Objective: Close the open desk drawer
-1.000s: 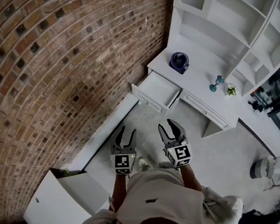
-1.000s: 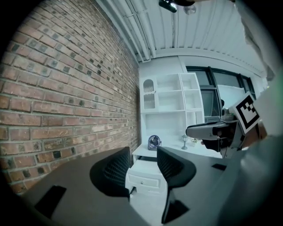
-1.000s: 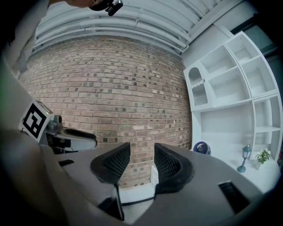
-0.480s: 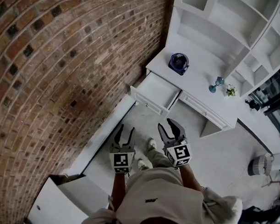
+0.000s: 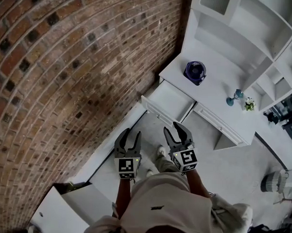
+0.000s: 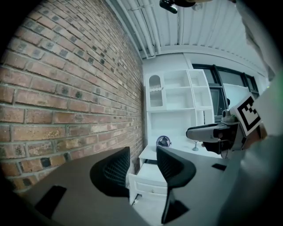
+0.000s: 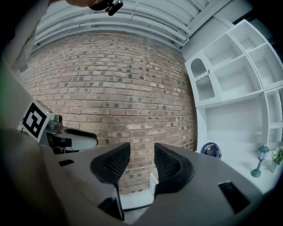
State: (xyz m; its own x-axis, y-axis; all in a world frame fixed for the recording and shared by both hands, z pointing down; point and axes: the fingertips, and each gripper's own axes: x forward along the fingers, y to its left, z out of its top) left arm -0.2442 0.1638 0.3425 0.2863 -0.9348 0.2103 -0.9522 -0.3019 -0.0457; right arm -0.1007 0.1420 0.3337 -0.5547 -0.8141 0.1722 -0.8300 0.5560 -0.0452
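Observation:
The white desk stands against the brick wall, and its left drawer is pulled out and looks empty. The drawer front faces me. My left gripper hangs open over the floor, short of the drawer. My right gripper is also open, just below the drawer front and apart from it. In the left gripper view the drawer shows between the open jaws of the left gripper. The right gripper frames a corner of the drawer. Neither holds anything.
A blue fan, a blue goblet and a small plant sit on the desk under white shelves. The brick wall runs along the left. A white box lies at the lower left, a round white object at the right.
The view has shifted as the person stepped toward the desk; a shoe now shows between the grippers. Both grippers stay open and sit slightly nearer the drawer front.

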